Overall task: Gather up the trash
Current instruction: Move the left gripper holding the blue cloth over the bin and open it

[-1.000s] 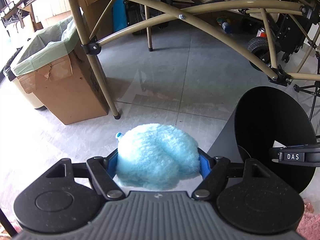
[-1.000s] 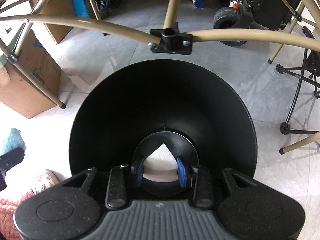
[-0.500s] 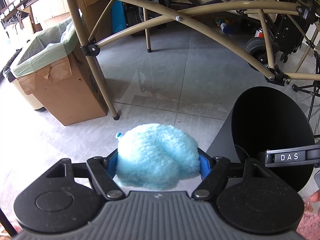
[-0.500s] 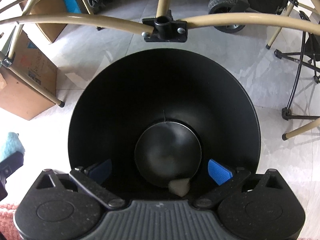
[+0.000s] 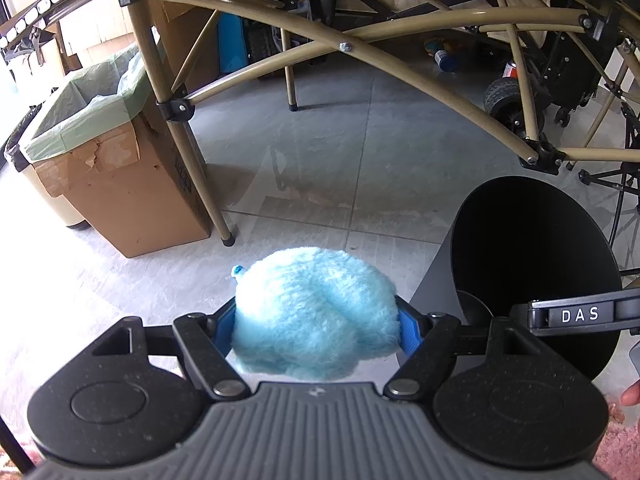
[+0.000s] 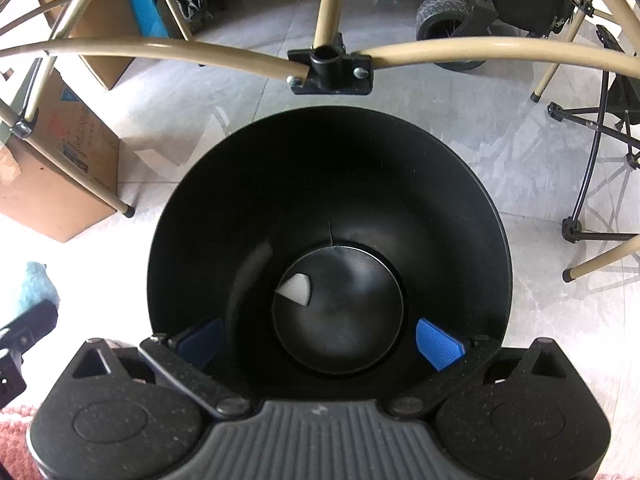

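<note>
A round black bin [image 6: 328, 184] stands on the floor right under my right gripper [image 6: 320, 340], whose jaws stand wide open over its mouth. A small white scrap of paper [image 6: 295, 288] lies on the bin's bottom, free of the blue pads [image 6: 438, 343]. In the left wrist view my left gripper [image 5: 316, 330] is shut on a fluffy light-blue ball [image 5: 316, 316], held above the floor to the left of the same bin [image 5: 532, 272]. The right gripper's body [image 5: 580, 314] shows over the bin's rim.
A cardboard box lined with a green bag [image 5: 104, 152] stands at the left, behind a tan frame leg [image 5: 192, 168]. Tan tubes [image 6: 480, 46] arch over the bin. A wheeled cart [image 5: 516, 96] and black stand legs [image 6: 592, 184] are at the right. Pink rug [image 5: 616, 452] lies near.
My right gripper opened and let go of the white paper scrap, which dropped to the bin's bottom. My left gripper kept still with the blue ball.
</note>
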### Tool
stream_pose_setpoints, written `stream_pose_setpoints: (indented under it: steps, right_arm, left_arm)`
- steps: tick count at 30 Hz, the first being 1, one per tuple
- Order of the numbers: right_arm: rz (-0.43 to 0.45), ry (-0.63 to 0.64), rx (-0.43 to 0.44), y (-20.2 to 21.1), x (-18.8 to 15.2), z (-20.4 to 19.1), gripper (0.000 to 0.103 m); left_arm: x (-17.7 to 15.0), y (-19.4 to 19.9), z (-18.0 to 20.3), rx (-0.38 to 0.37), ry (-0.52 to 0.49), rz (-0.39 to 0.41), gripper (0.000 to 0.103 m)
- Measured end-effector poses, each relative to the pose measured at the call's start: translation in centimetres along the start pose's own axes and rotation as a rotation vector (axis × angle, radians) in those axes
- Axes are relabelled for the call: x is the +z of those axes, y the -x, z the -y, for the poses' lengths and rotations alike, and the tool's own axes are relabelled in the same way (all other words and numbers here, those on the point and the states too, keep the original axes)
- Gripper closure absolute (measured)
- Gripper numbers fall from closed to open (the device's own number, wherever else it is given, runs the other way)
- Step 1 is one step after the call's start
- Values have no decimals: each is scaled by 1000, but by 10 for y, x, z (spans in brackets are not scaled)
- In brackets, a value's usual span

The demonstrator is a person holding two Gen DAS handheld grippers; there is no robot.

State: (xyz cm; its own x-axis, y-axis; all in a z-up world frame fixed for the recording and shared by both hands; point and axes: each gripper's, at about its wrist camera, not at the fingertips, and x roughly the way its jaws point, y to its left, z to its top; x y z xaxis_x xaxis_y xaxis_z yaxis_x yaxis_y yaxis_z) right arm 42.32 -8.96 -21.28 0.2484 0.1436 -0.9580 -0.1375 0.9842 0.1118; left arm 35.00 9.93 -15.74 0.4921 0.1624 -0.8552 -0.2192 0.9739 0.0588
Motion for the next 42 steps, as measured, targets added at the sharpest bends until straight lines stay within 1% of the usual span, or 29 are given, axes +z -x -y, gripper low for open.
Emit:
stream_pose_setpoints:
  steps: [12, 22, 26, 34, 39, 42]
  right_arm:
    - [66, 13, 16, 29, -6, 6, 0]
    - [156, -14, 20, 61, -16, 31, 0]
    - [199, -43, 18, 76, -22, 47, 0]
    - [260, -123, -5, 99, -39, 90, 0]
    - [280, -191, -32, 106, -50, 123, 0]
    - [289, -236, -46, 110, -56, 142, 0]
  left_arm:
    - [8, 21, 17, -25, -20, 60, 28]
    - [17, 44, 44, -57, -50, 122, 28]
    - [18, 52, 60, -77, -83, 141, 28]
    - [17, 57, 98, -114, -142, 138, 28]
    - [13, 55, 125, -127, -191, 126, 28]
    - [12, 49, 141, -125, -208, 101, 28]
